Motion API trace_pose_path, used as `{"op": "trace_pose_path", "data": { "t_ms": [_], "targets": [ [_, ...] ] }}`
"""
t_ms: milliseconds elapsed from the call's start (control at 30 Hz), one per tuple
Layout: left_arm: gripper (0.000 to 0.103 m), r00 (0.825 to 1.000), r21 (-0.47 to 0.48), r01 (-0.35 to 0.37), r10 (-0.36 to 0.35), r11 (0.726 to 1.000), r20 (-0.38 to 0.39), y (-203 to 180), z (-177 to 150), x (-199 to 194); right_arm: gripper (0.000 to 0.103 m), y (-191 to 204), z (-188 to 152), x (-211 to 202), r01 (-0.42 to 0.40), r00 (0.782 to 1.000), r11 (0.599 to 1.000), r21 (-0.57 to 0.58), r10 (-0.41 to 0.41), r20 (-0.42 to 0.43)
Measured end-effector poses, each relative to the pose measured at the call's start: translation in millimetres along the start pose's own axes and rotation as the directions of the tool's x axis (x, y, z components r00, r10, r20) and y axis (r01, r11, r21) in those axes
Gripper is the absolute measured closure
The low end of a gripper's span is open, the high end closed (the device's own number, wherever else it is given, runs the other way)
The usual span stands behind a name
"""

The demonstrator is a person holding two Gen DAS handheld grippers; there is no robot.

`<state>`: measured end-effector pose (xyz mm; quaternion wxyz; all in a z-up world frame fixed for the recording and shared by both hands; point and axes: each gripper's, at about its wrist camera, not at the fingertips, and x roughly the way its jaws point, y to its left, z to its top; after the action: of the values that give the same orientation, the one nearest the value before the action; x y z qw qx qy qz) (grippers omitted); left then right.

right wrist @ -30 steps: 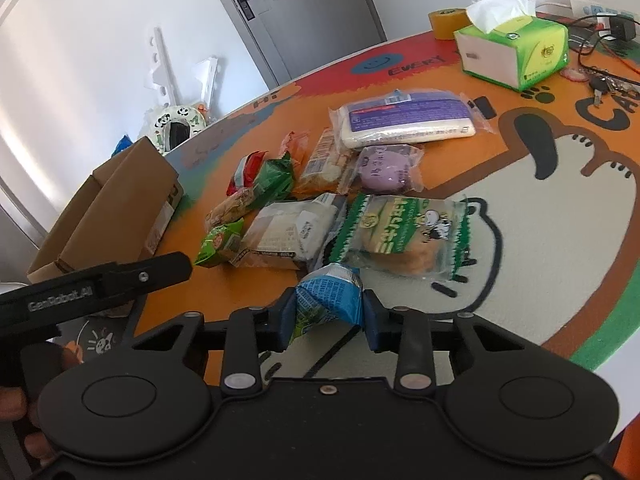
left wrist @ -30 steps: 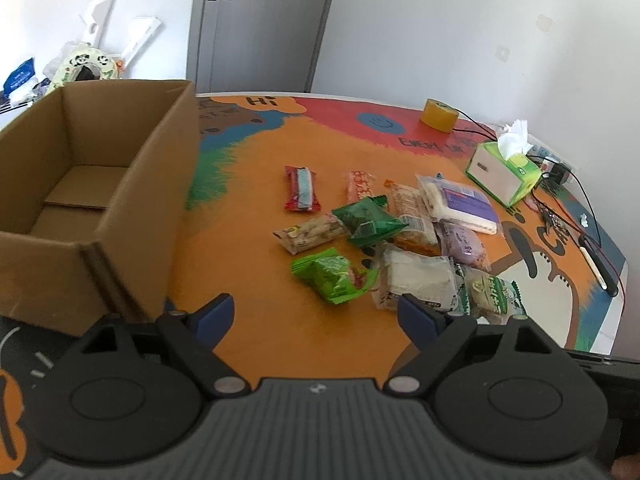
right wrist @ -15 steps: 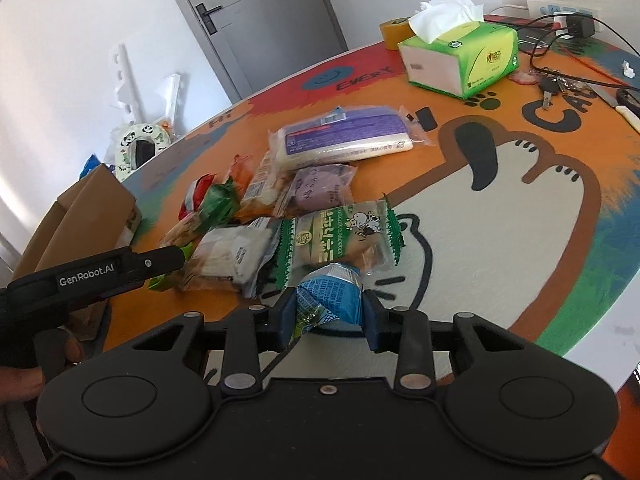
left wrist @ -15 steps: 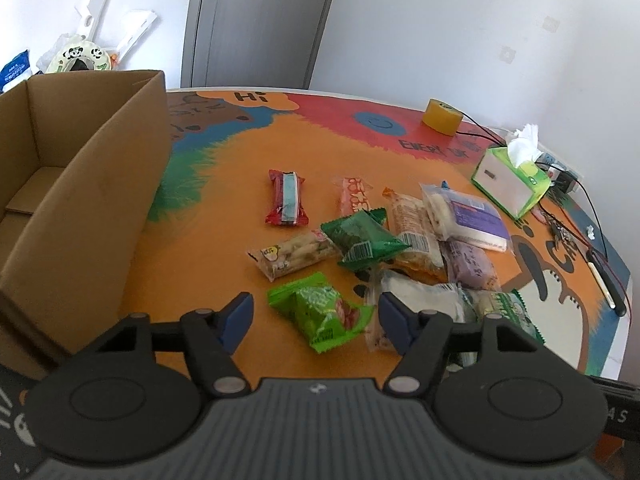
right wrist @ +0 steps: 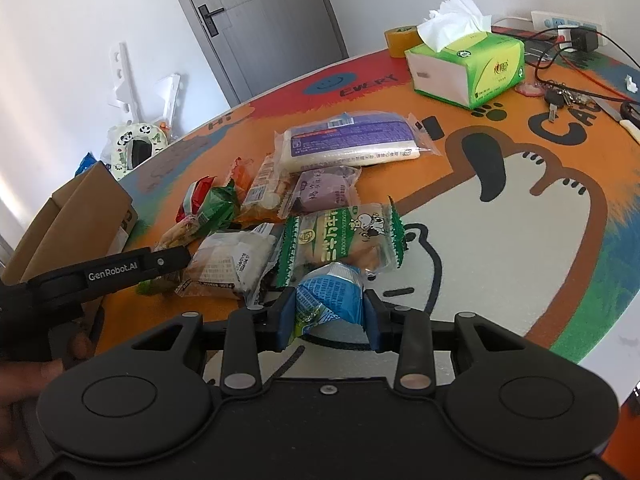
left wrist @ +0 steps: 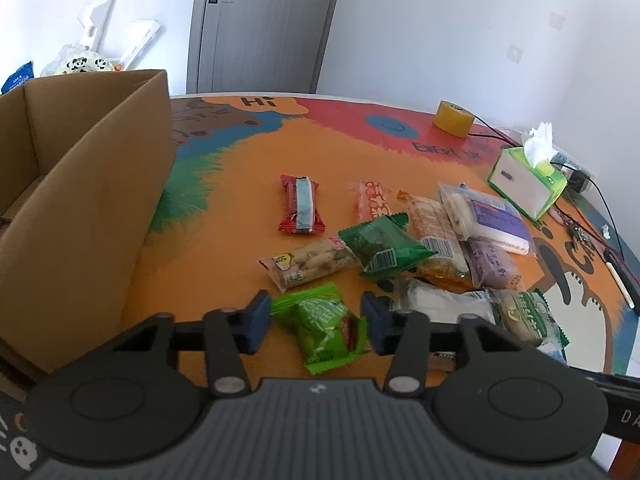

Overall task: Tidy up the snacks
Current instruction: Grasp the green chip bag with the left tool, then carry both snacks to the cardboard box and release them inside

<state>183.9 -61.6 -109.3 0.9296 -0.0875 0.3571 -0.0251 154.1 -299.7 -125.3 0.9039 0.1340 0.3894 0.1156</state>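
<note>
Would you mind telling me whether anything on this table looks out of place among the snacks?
Nothing is spilled or torn. The snack packets lie loosely overlapped, while a tissue box, tape roll and keys share the table.

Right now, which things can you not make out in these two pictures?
- Cardboard box: left view, its floor is hidden by its near wall and the frame edge.
- Blue packet: right view, the right claw covers its sides.
- Bright green packet: right view, mostly hidden behind the left claw's arm.

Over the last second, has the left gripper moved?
Yes. The left gripper has moved toward the light green snack, now between its fingers, and away from the cardboard box.
</note>
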Motion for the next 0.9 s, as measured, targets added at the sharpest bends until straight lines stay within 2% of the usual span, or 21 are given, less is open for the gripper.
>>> {"op": "trace_pose_path", "data": {
  "t_ms": [67,400,900],
  "targets": [
    [0.06,1.0,-0.009,0.001,-0.001,1.0,0.007,2,-1,-4,0.068,1,-1,-1,-0.035,0.999,0.999,0.004,0.035,-0.002],
    [0.061,0.998,-0.006,0.016,-0.016,1.0,0.068,5,2,-41,0.068,18,2,-15,-0.055,0.997,0.998,-0.015,0.056,0.052],
    [0.06,0.982,-0.006,-0.039,0.039,0.999,0.187,14,21,-94,0.068,53,26,-26,-0.067,0.984,0.996,-0.05,0.075,0.164]
  ]
}}
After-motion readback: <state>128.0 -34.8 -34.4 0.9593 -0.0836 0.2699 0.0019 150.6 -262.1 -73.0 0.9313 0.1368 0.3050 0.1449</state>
